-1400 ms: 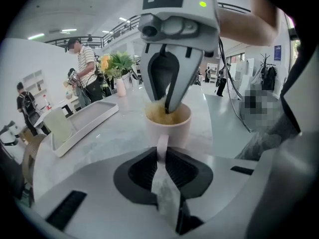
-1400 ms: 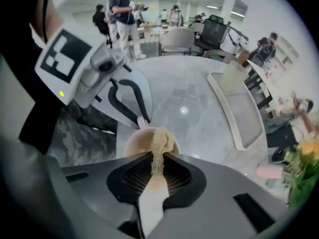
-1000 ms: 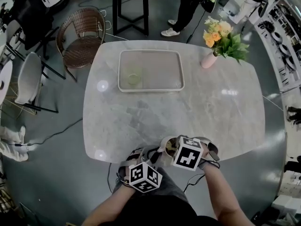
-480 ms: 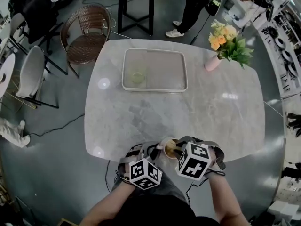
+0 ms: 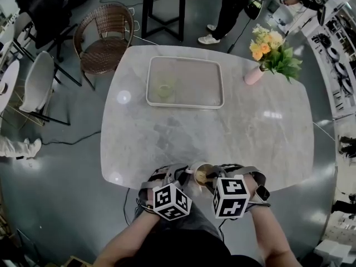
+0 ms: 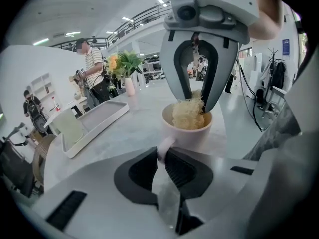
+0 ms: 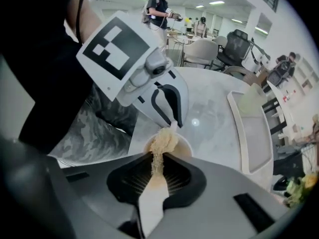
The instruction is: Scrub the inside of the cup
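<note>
A pale pink cup (image 5: 201, 173) stands at the near edge of the marble table (image 5: 250, 132). My left gripper (image 5: 184, 179) is shut on the cup's handle (image 6: 164, 147); in the left gripper view the handle sits pinched between the dark pads. My right gripper (image 5: 213, 178) points steeply down into the cup and is shut on a tan fibrous scrubber (image 7: 160, 144). The scrubber (image 6: 188, 114) fills the cup's mouth (image 6: 187, 129), so the cup's inside is hidden. In the right gripper view the cup rim (image 7: 185, 142) shows just past the pads.
A white tray (image 5: 194, 82) lies at the table's far side with a pale green cup (image 5: 163, 89) in it. A pink vase of flowers (image 5: 271, 53) stands far right. A wicker chair (image 5: 105, 35) and a person's legs (image 5: 225, 10) are beyond the table.
My right gripper has rolled about its own line with the scrubber in the cup, and its marker cube has slid toward me. The left gripper and cup have stayed put.
</note>
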`<act>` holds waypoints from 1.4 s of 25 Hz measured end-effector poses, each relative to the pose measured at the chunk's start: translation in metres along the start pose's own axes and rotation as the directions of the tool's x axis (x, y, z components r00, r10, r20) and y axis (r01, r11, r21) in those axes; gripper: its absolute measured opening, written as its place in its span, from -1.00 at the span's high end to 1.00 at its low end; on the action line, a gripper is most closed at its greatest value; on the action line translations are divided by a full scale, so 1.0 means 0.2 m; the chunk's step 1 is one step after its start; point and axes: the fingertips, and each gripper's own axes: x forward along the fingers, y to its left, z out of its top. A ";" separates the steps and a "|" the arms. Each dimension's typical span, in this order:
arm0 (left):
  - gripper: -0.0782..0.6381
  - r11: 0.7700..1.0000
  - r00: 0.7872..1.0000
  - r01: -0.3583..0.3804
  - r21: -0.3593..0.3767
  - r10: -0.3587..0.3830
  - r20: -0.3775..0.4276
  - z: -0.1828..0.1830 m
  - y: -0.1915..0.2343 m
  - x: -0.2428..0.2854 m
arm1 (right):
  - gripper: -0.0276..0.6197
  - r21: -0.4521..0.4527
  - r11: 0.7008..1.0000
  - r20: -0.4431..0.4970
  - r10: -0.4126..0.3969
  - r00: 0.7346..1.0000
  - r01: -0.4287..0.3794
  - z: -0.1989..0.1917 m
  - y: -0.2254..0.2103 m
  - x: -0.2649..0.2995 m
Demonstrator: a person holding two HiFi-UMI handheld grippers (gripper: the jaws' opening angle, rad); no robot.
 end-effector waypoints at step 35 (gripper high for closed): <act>0.62 0.995 0.996 -0.086 0.043 0.087 -0.014 0.00 0.13 0.01 | 0.73 0.187 0.982 0.104 0.002 0.995 -0.021 0.05 -0.14 -0.07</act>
